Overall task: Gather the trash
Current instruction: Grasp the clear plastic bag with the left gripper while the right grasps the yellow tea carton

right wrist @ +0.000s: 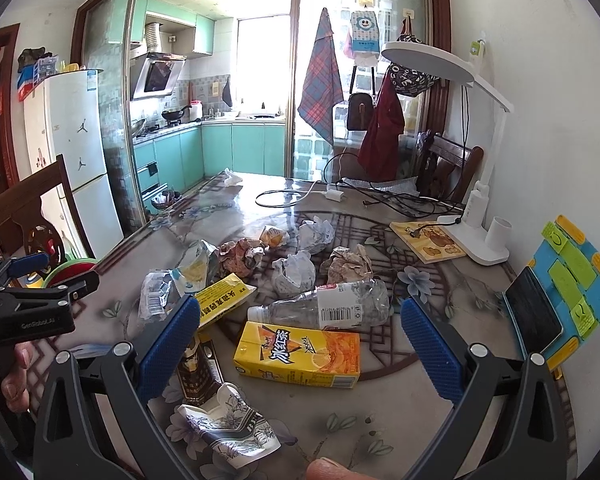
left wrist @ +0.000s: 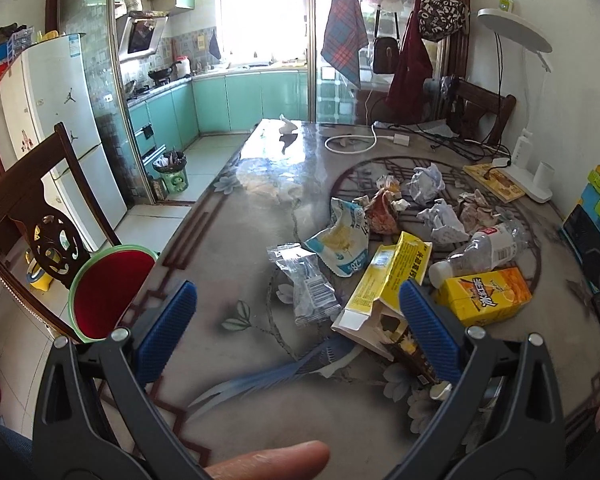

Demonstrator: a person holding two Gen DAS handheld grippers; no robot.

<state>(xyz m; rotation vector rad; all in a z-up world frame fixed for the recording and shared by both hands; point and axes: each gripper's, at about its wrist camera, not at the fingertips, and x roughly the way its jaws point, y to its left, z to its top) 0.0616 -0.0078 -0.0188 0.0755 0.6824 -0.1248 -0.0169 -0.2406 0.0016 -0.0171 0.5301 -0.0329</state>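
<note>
Between the wide-spread blue pads of the right gripper (right wrist: 299, 350) lies the yellow iced-tea carton (right wrist: 298, 354), flat on the glass-topped table (right wrist: 400, 412), jaws open and gripping nothing. Just beyond the carton, a crushed clear plastic bottle (right wrist: 328, 308) on its side. Beside the left pad, a dark flattened box (right wrist: 198, 372), and nearer than it, a crumpled white-and-black wrapper (right wrist: 230, 428). Crumpled paper balls (right wrist: 294, 274) are scattered past the bottle.

Over to the left gripper (left wrist: 296, 326): jaws also wide, empty. Its right pad sits over the torn yellow carton (left wrist: 384, 284); a clear plastic wrapper (left wrist: 308, 284) lies between the pads, farther out. Outside its left pad, off the table edge, a red bin with a green rim (left wrist: 108, 292).
</note>
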